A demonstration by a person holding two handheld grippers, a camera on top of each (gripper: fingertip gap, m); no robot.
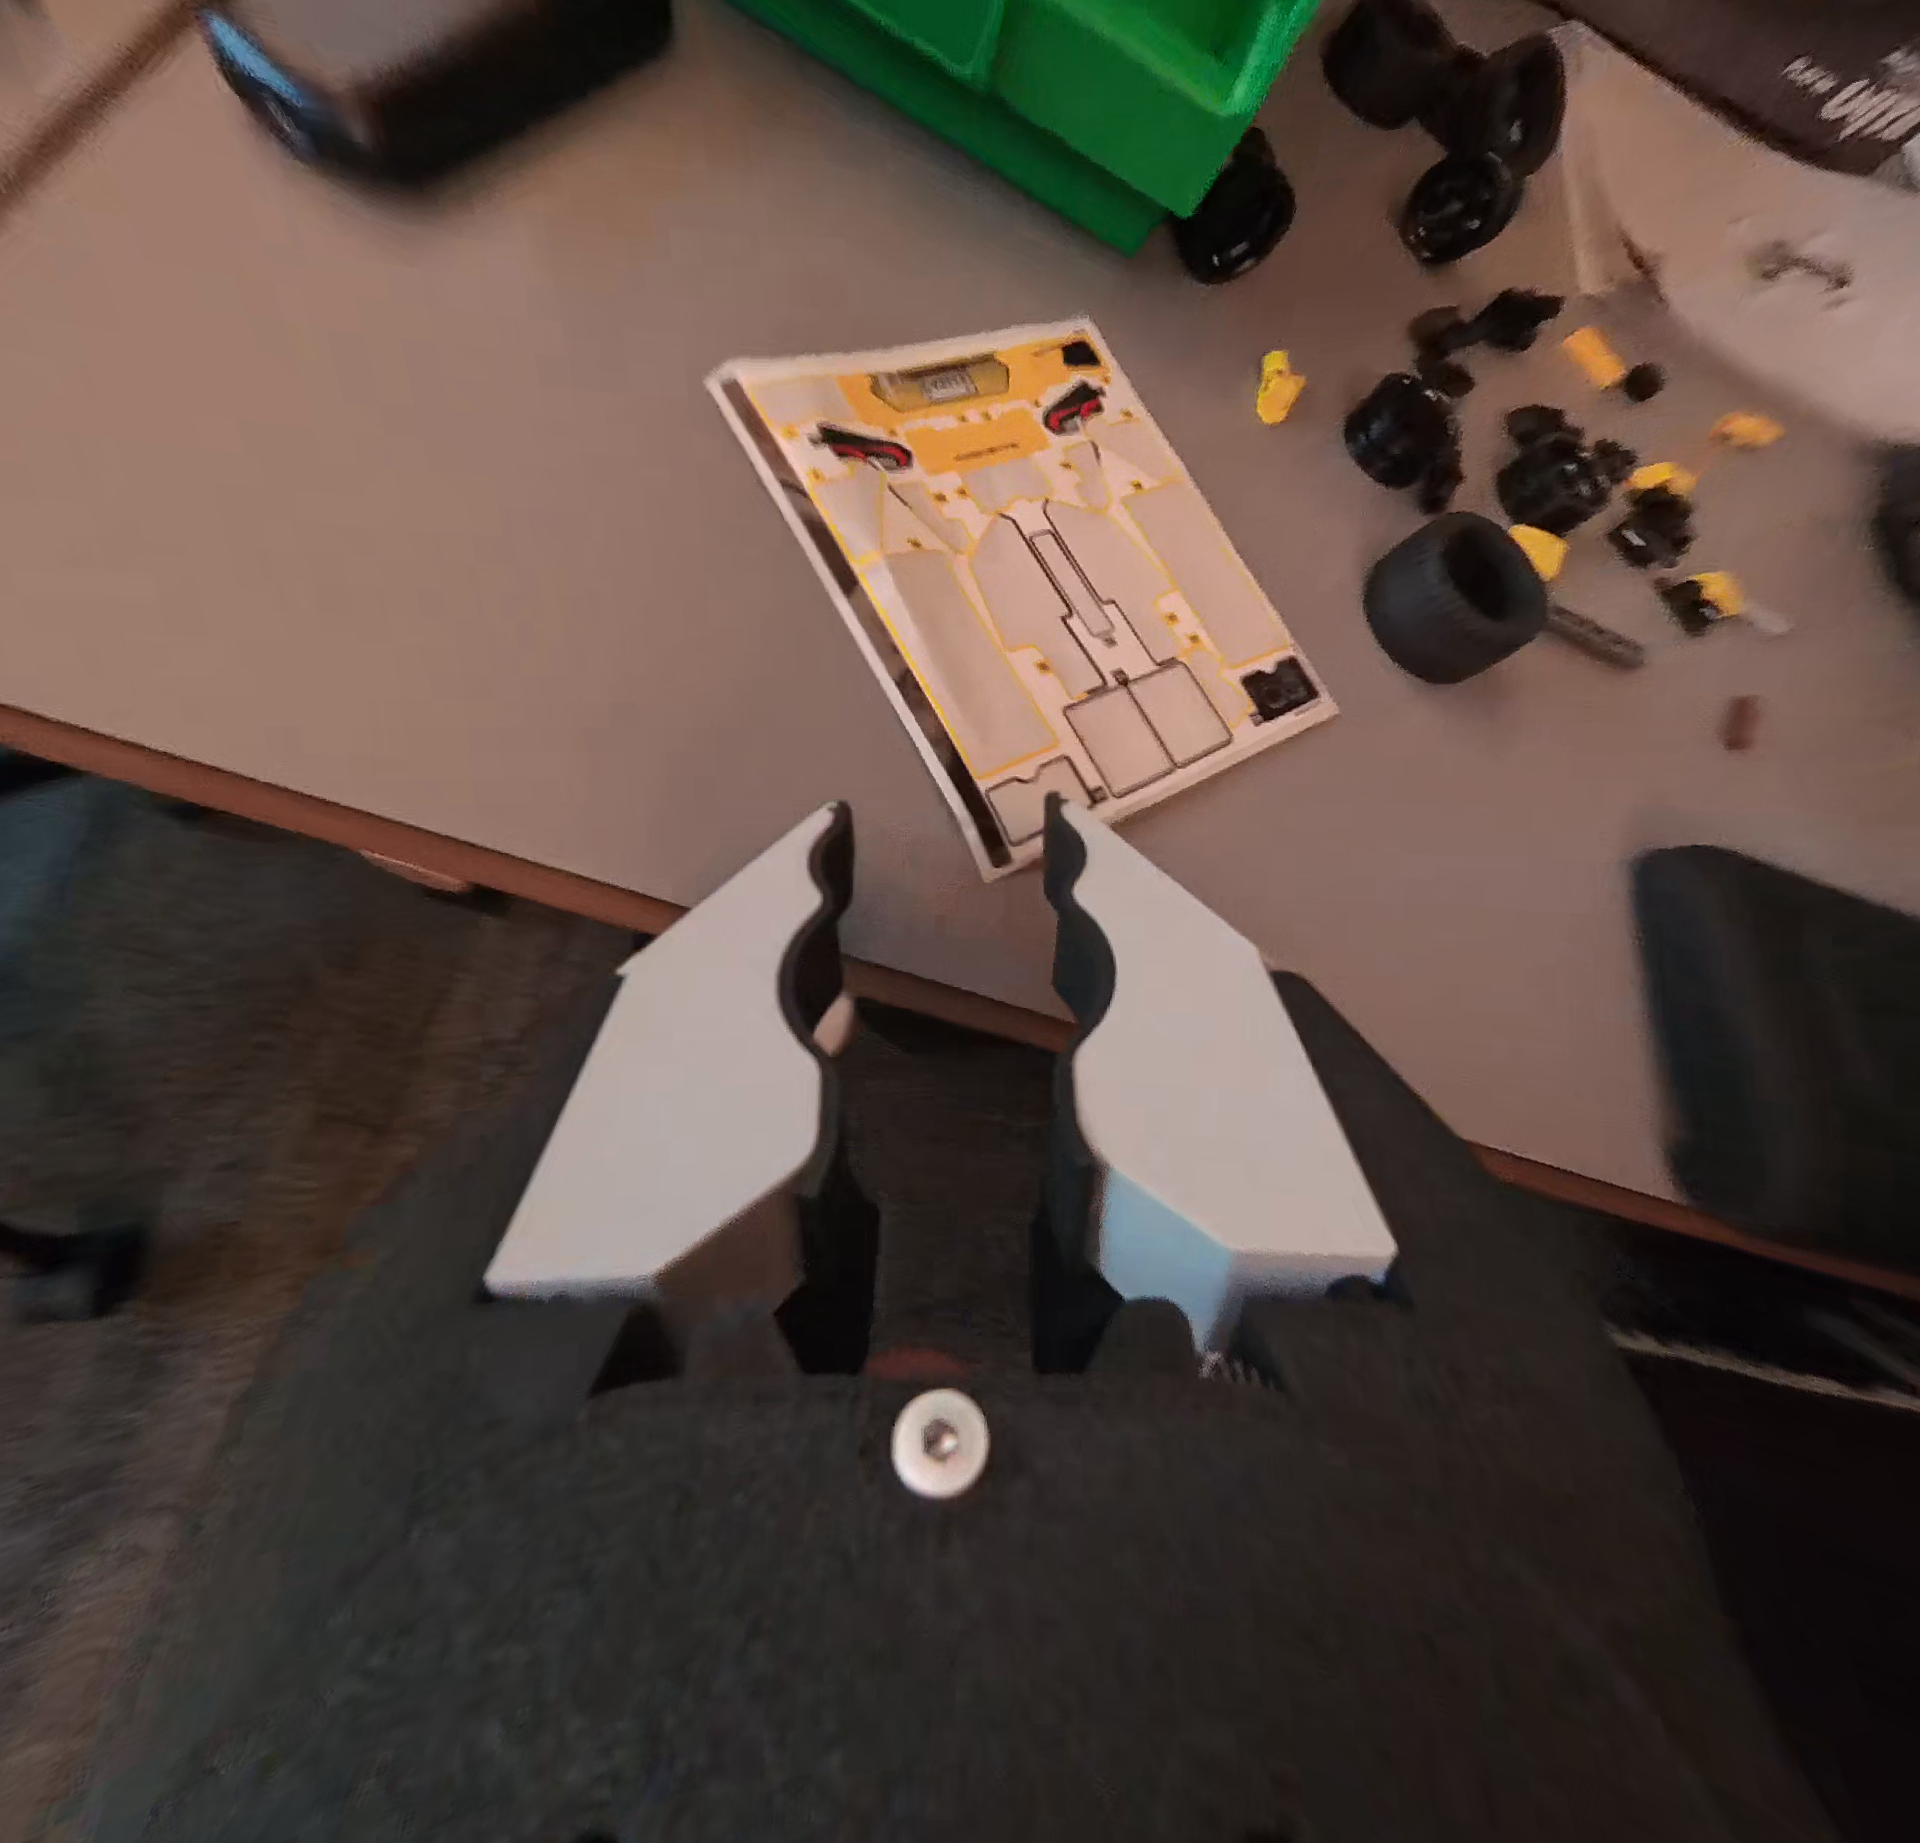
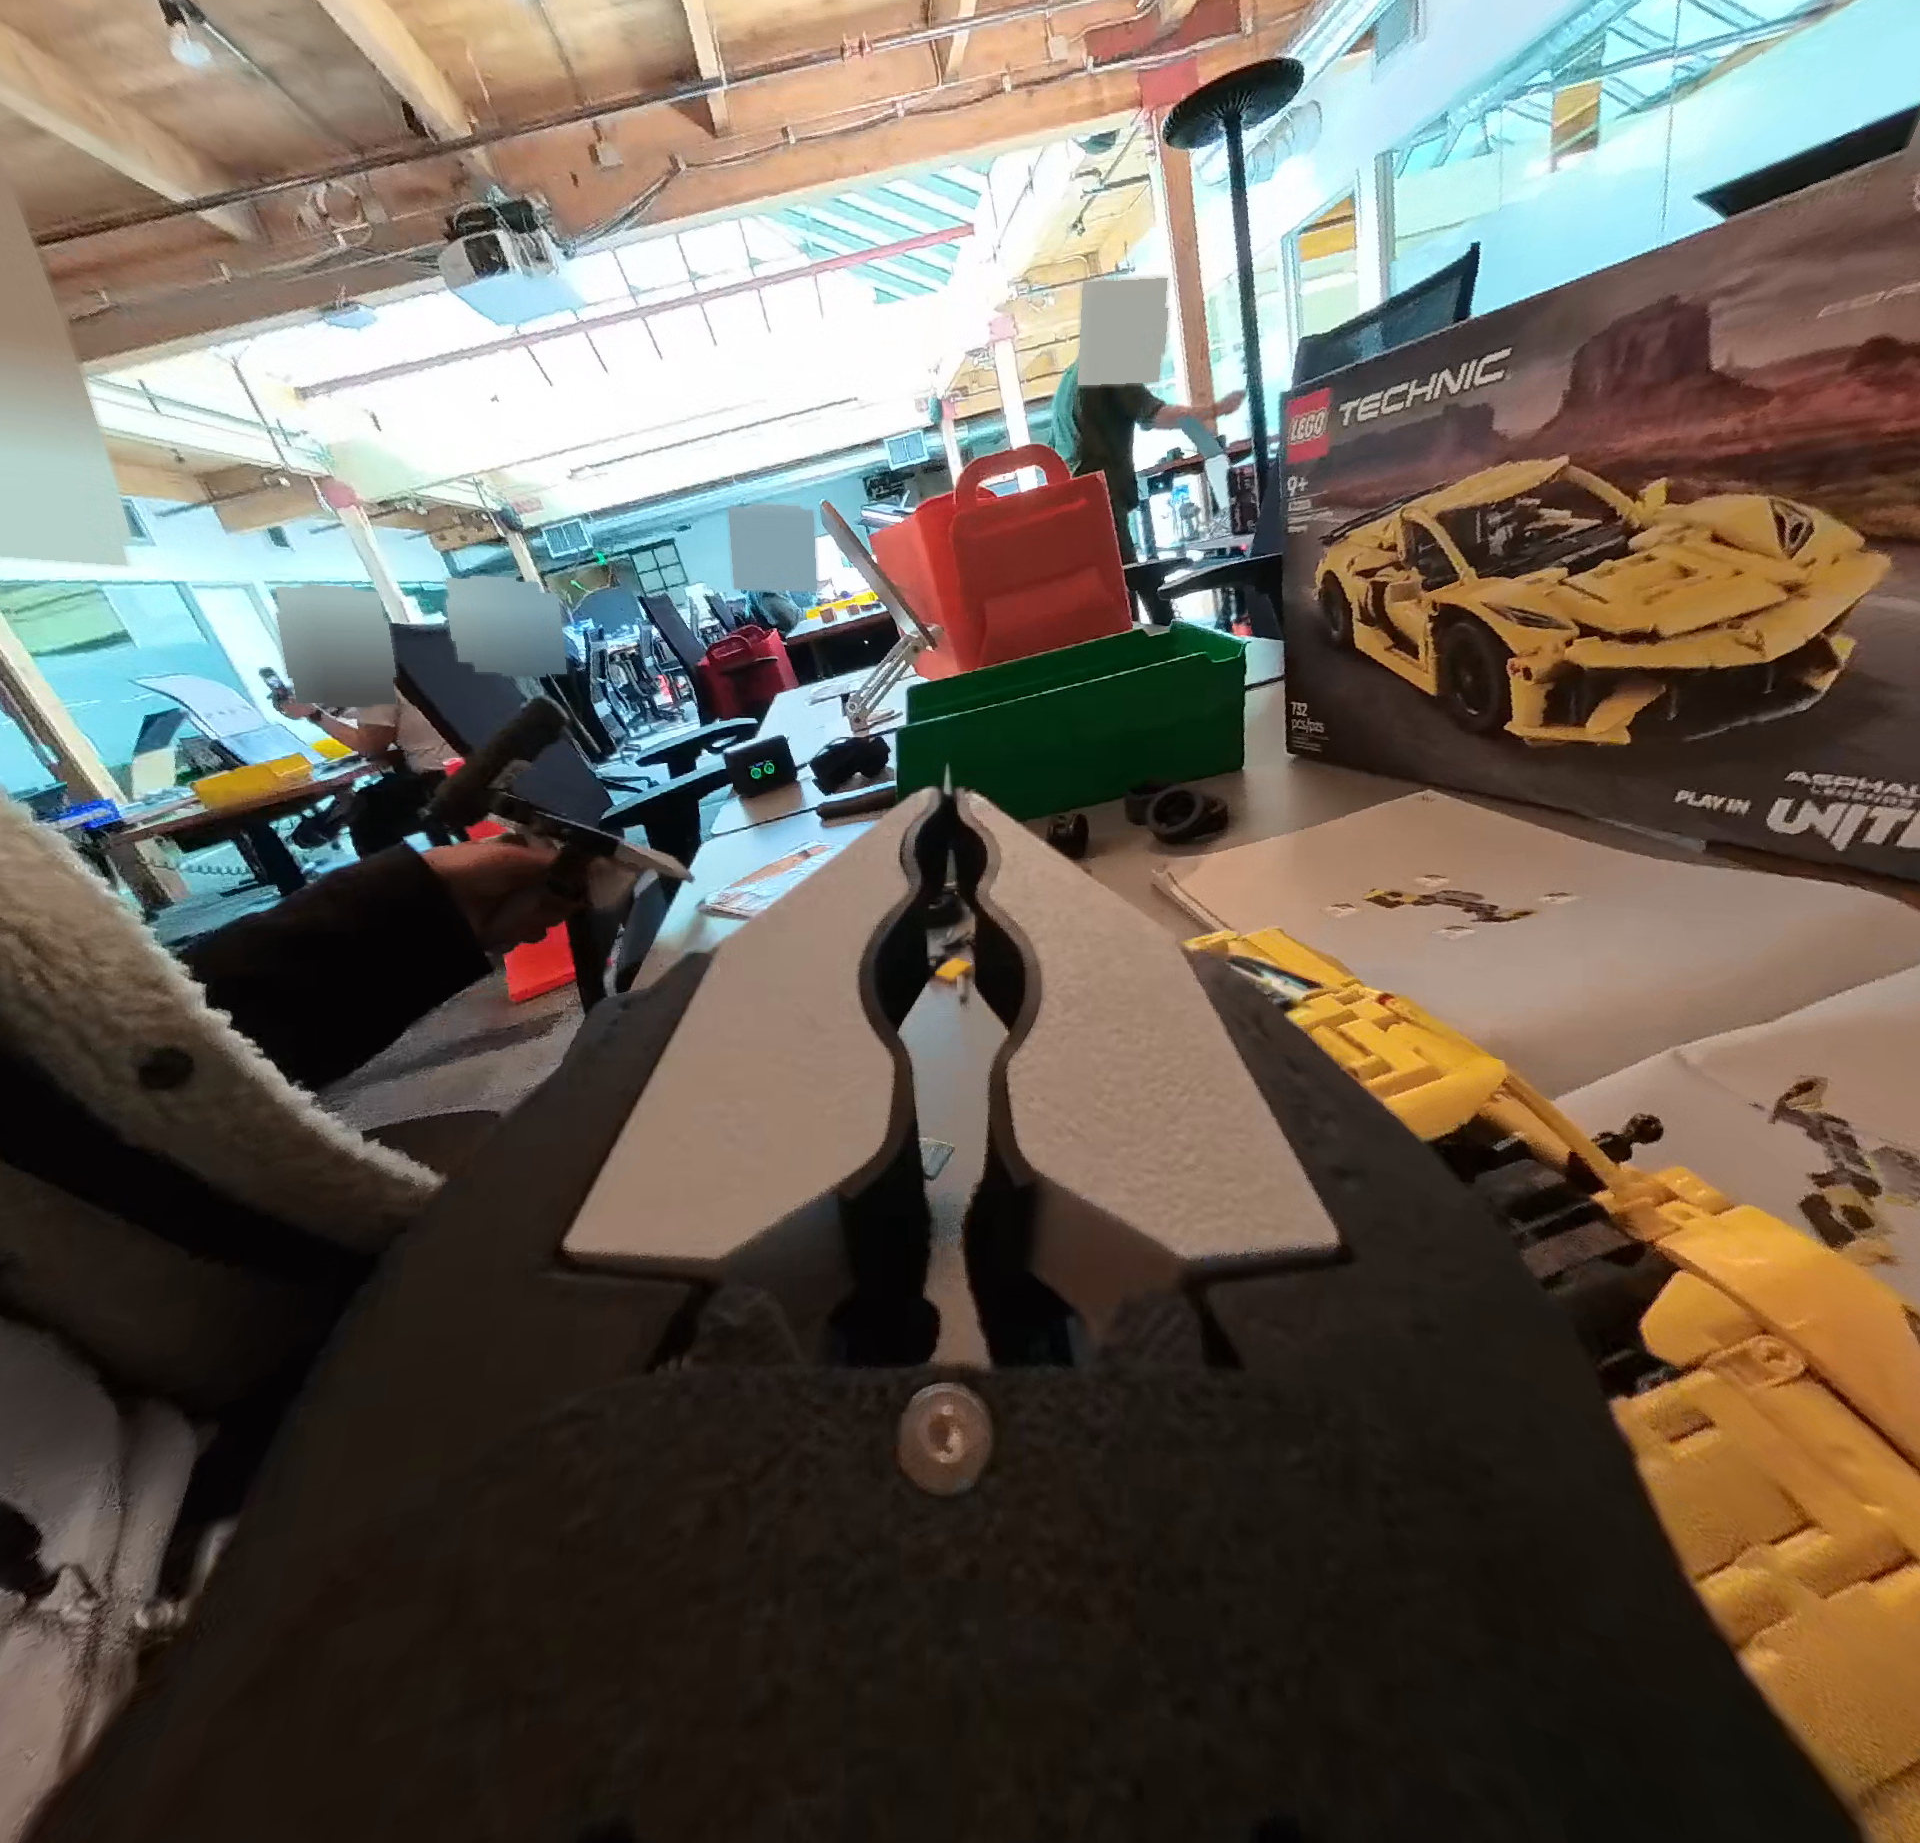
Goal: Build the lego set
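In the left wrist view my left gripper [image 1: 948, 814] is open and empty, just above the near corner of a sticker sheet [image 1: 1018, 567] lying on the grey table [image 1: 468, 463]. Loose black and yellow pieces [image 1: 1558, 463] and a black tyre [image 1: 1455, 598] lie to its right. In the right wrist view my right gripper [image 2: 951, 806] is shut on a thin pale strip [image 2: 949, 780], seen edge-on and poking out past the tips. The partly built yellow car [image 2: 1558, 1274] lies close on its right. The other gripper [image 2: 540, 817] shows at left in a person's hand.
A green bin [image 1: 1039, 48] stands at the back, also in the right wrist view [image 2: 1070, 723], with black wheels [image 1: 1455, 110] beside it. An open instruction booklet [image 2: 1558, 941] and the set's box [image 2: 1610, 588] are at right. A black object [image 1: 436, 48] lies far left. The grippers' ends are close to 55 cm from one another. Between my left fingertips and the black object [image 1: 436, 48] there is roughly 20 cm.
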